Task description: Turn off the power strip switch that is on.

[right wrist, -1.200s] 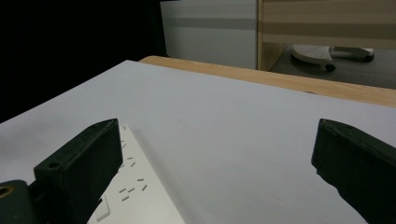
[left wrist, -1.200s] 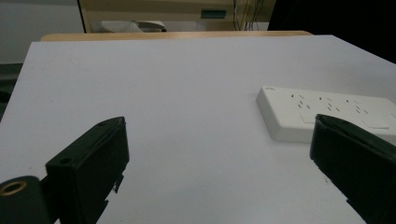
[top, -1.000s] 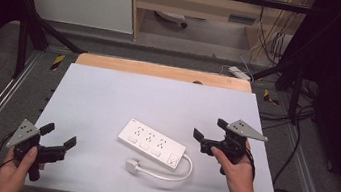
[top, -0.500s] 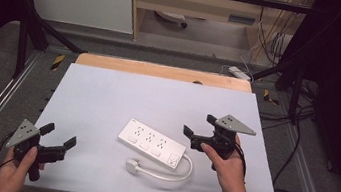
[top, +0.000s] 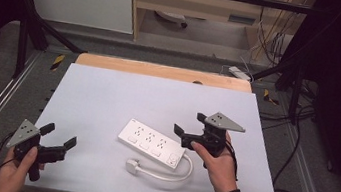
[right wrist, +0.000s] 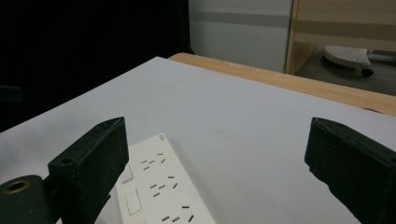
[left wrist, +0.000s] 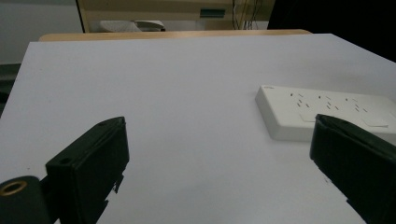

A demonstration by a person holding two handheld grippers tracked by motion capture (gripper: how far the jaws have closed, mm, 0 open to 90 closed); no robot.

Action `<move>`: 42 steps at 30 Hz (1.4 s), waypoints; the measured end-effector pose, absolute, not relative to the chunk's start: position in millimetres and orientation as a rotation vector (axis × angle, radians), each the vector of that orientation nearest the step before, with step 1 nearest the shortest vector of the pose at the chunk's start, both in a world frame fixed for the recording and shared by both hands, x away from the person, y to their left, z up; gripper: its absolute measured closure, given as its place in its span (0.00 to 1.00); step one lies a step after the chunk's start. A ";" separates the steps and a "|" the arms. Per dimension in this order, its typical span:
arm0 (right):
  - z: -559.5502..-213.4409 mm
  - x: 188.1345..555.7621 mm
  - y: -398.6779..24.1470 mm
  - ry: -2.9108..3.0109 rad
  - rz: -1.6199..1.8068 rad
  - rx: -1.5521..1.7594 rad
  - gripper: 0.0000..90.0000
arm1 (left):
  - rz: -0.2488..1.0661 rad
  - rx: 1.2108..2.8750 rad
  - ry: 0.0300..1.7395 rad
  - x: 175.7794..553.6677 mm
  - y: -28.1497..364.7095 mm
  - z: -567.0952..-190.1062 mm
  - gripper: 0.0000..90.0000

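Right gripper [top: 189,123] nearer power strip [top: 151,143] — strip's end cut off, jaws wide

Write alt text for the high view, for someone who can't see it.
A white power strip with its short cord and plug lies on a white table. The open right gripper hovers at its right end; the open left gripper waits near the front-left corner.
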State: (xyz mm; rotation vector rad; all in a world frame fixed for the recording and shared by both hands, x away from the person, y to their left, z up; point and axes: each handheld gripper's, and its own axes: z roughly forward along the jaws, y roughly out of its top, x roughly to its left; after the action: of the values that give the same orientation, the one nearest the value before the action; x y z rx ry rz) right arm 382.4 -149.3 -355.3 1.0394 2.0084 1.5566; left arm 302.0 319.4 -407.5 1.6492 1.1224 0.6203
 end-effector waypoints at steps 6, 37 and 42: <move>-354.4 383.7 -142.7 2.006 1.567 1.030 0.13 | 0.625 1.652 1.121 302.0 318.4 -407.7 0.05; -349.5 393.8 -104.6 2.034 1.569 0.953 0.46 | 0.630 1.667 1.113 301.5 317.4 -407.7 0.05; -350.8 394.0 -99.4 2.047 1.561 0.931 0.56 | 0.631 1.671 1.112 301.6 317.6 -407.8 0.05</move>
State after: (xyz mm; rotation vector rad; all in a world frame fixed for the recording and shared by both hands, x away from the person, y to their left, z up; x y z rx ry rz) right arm 394.0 -99.4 -350.8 0.9308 2.0469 1.5606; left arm 301.6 317.6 -407.8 1.6708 1.1122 0.6310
